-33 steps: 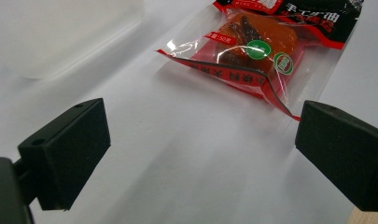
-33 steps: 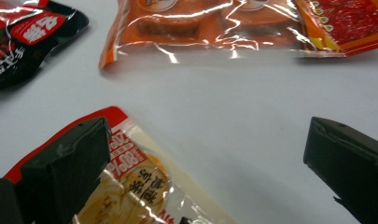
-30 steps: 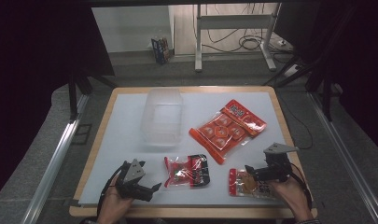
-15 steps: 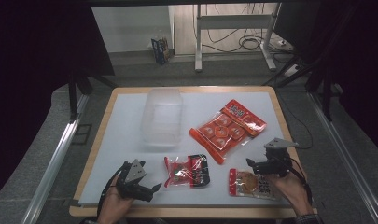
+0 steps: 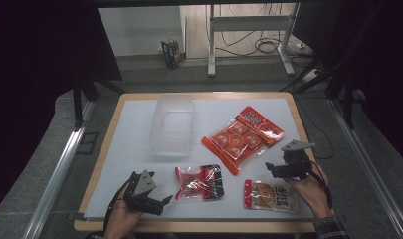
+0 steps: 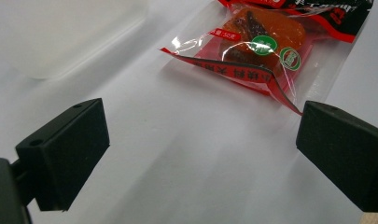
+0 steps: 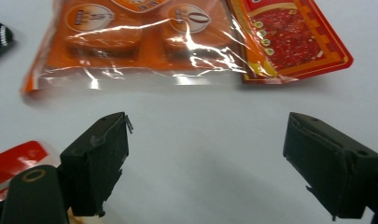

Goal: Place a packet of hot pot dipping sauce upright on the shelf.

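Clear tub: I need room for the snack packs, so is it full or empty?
Empty: the clear tub shows the white table through its walls.

Each hand carries a black gripper topped by a grey three-cornered plate: the left gripper and the right gripper. Their blocky black jaws show small round screw holes, the right pair scuffed at the edges. A black cable trails from each, and behind the right gripper sits a plaid cuff.

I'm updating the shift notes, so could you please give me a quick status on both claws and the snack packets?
Left claw open, empty, facing red snack packet. Right claw open, empty, jaws just been closing, facing large orange packet. Nothing in the way.
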Demonstrator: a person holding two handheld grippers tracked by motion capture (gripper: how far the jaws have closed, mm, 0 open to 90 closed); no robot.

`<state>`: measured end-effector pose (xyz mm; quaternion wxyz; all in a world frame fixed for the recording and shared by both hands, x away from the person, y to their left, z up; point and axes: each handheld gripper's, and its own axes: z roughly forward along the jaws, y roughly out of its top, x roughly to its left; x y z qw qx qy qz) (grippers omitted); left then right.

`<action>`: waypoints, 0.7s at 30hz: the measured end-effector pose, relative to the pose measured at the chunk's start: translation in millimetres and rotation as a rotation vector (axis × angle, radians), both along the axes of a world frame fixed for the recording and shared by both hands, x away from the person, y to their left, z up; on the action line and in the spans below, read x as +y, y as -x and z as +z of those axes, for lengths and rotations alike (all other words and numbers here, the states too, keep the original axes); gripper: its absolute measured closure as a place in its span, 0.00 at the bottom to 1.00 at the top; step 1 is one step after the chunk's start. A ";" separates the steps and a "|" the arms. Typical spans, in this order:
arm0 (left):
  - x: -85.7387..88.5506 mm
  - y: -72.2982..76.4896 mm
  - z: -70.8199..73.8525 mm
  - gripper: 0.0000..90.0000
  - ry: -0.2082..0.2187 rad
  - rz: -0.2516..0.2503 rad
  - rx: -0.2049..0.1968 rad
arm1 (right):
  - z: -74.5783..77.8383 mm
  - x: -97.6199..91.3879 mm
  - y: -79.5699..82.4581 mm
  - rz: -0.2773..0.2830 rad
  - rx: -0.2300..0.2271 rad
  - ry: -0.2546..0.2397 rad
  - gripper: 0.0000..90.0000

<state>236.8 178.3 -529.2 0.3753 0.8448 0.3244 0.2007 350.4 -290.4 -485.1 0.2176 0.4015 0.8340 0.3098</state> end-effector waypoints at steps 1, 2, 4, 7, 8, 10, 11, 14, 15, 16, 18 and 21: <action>-0.3 0.0 -0.1 0.03 -0.003 0.000 0.000 | 0.4 -1.2 -2.2 -0.003 0.001 -0.002 0.17; -0.5 0.0 -0.2 0.03 -0.003 0.000 0.000 | 1.0 -2.5 -4.4 -0.007 0.003 -0.008 0.18; -0.9 0.0 -0.6 0.03 -0.004 -0.001 -0.001 | 2.6 -6.1 -9.1 -0.013 0.009 -0.017 0.19; -1.1 0.2 -0.5 0.03 -0.009 -0.004 -0.001 | 3.6 -9.1 -13.7 -0.024 0.013 -0.020 0.22; -1.2 0.1 -0.6 0.03 -0.012 -0.006 -0.001 | 4.1 -12.3 -18.9 -0.032 0.016 -0.027 0.25; -2.0 0.2 -0.9 0.03 -0.016 -0.006 -0.001 | 4.8 -15.2 -24.5 -0.039 0.020 -0.026 0.27; -2.0 0.2 -0.9 0.02 -0.016 -0.006 -0.001 | 4.8 -15.2 -24.5 -0.039 0.020 -0.026 0.27; -2.7 0.4 -1.3 0.02 -0.021 -0.007 -0.001 | 4.9 -17.0 -35.9 -0.046 0.026 -0.009 0.29; -2.8 0.4 -1.3 0.02 -0.021 -0.007 -0.001 | 4.9 -17.0 -35.9 -0.046 0.026 -0.009 0.29; -3.0 0.4 -1.5 0.02 -0.023 -0.008 -0.002 | 4.1 -16.4 -41.6 -0.050 0.022 0.002 0.29; -3.2 0.5 -1.6 0.02 -0.025 -0.009 -0.001 | 3.1 -16.5 -47.7 -0.055 0.018 0.007 0.29; -3.7 0.5 -2.0 0.02 -0.031 -0.010 0.000 | 1.9 -18.1 -54.6 -0.057 0.015 0.012 0.28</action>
